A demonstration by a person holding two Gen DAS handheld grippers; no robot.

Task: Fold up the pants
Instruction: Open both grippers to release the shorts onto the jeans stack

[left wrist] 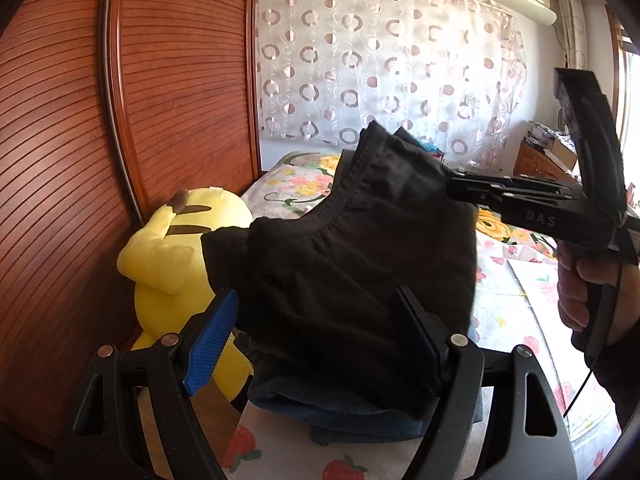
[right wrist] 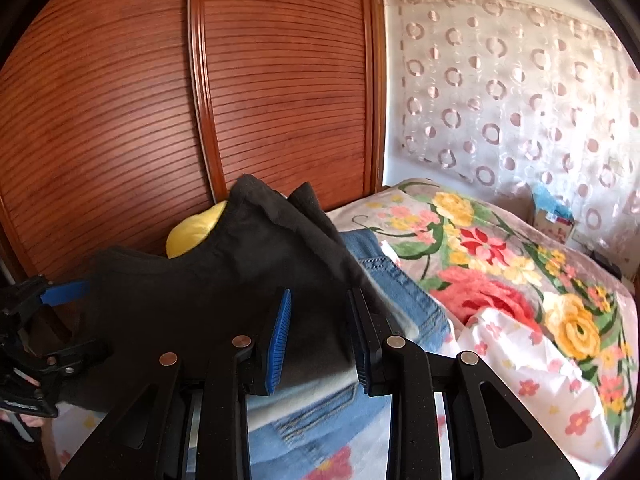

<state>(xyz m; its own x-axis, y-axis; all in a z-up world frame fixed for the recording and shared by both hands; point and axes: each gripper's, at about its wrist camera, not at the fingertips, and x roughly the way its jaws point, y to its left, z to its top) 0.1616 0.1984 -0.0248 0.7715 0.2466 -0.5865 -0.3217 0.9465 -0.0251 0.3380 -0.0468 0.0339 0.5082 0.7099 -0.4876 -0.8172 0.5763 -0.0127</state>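
Slatted wooden wardrobe doors point(left wrist: 80, 160) fill the left of the room, with a circle-patterned curtain point(left wrist: 380, 64) on the far wall behind a bed point(right wrist: 500, 280) spread with a big floral cover. On that bed, near me, a stack of folded clothes lies with blue jeans point(right wrist: 400, 292) showing at its right side, and a yellow plush toy point(left wrist: 168, 260) sits against the wardrobe on the left.

Draped over the stack are the black pants point(left wrist: 340, 264), the waistband lifted on the far right and curving down toward the left, so the long axis runs roughly left to right across both of my tongs.

My right tongs point(left wrist: 450, 186) pinch the raised waistband at its far right corner; in their own view the jaws stand narrowly parted with black cloth running between them. My left tongs point(left wrist: 316, 344) stand wide apart, pads either side of the hanging cloth, and I judge they grip nothing.

The pants lie directly ahead of the left tongs and just beyond their tips, so that hand is the nearer one to take the loose left edge point(left wrist: 218, 252) for the coming fold.
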